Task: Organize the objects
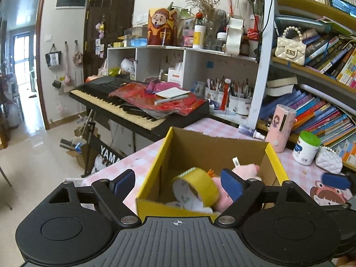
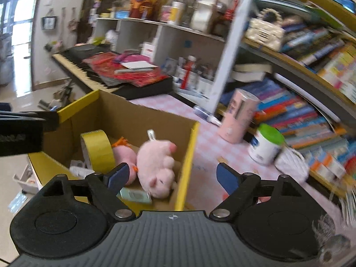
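Note:
A cardboard box with yellow edges (image 1: pixel 213 146) (image 2: pixel 124 120) sits on the pink checked table. Inside lie a roll of yellow tape (image 1: pixel 198 184) (image 2: pixel 98 151), a pink plush toy (image 1: pixel 242 171) (image 2: pixel 158 166) and a small pale green pack (image 2: pixel 135 194). My left gripper (image 1: pixel 176 181) is open and empty, above the box's near edge. My right gripper (image 2: pixel 172 178) is open and empty, straddling the box's right wall. The right gripper's blue pad (image 1: pixel 336 180) shows at the right of the left wrist view; the left gripper's black body (image 2: pixel 24 129) shows at the left of the right wrist view.
A pink cylinder (image 1: pixel 280 129) (image 2: pixel 239 115), a white jar with green lid (image 1: pixel 306 148) (image 2: pixel 265 144) and a white quilted pouch (image 1: pixel 328 160) stand by the bookshelf (image 1: pixel 322 111). A keyboard piano (image 1: pixel 138 106) with red bags lies behind the box. Floor drops off left.

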`<state>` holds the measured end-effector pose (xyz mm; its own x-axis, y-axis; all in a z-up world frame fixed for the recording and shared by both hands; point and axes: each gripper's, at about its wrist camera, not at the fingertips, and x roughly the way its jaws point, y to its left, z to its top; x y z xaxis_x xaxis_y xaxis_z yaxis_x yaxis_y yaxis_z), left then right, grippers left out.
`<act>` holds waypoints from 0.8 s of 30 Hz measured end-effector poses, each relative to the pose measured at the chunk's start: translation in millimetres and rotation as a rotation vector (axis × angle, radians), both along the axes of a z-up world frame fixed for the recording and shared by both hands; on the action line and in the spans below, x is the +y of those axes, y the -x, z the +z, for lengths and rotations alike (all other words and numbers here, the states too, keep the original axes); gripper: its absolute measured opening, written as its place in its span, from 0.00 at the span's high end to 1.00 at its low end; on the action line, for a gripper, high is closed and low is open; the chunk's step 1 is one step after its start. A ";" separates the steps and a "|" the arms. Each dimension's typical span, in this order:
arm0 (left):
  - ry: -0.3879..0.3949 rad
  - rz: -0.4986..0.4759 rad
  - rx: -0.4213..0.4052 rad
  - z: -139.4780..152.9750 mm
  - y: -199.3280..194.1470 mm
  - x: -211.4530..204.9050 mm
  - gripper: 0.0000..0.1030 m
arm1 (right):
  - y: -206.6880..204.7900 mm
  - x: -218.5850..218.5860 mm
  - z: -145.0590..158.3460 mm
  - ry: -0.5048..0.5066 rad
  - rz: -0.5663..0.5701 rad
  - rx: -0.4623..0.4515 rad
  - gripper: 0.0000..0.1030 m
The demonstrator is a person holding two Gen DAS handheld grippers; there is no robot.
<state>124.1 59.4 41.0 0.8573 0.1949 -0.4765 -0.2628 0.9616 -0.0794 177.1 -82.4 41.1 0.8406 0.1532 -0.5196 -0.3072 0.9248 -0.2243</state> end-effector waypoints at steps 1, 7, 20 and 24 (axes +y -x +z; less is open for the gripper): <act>0.003 -0.003 0.001 -1.4 4.9 1.6 0.15 | 5.3 -2.0 -0.9 -0.004 -0.028 0.003 0.14; -0.011 -0.031 0.043 -15.2 35.6 4.1 0.09 | 37.2 -13.8 -11.7 -0.042 -0.224 0.039 0.06; -0.042 -0.072 0.129 -28.7 82.9 3.3 0.04 | 101.9 -17.4 -26.8 -0.048 -0.426 0.087 0.00; -0.061 -0.110 0.133 -28.2 94.5 -1.0 0.04 | 118.0 -18.3 -26.1 -0.051 -0.447 0.086 0.00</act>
<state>29.6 58.4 12.8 0.8054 0.1350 -0.5771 -0.1598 0.9871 0.0079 59.0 -100.7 15.0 0.7842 -0.1873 -0.5915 0.1085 0.9801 -0.1665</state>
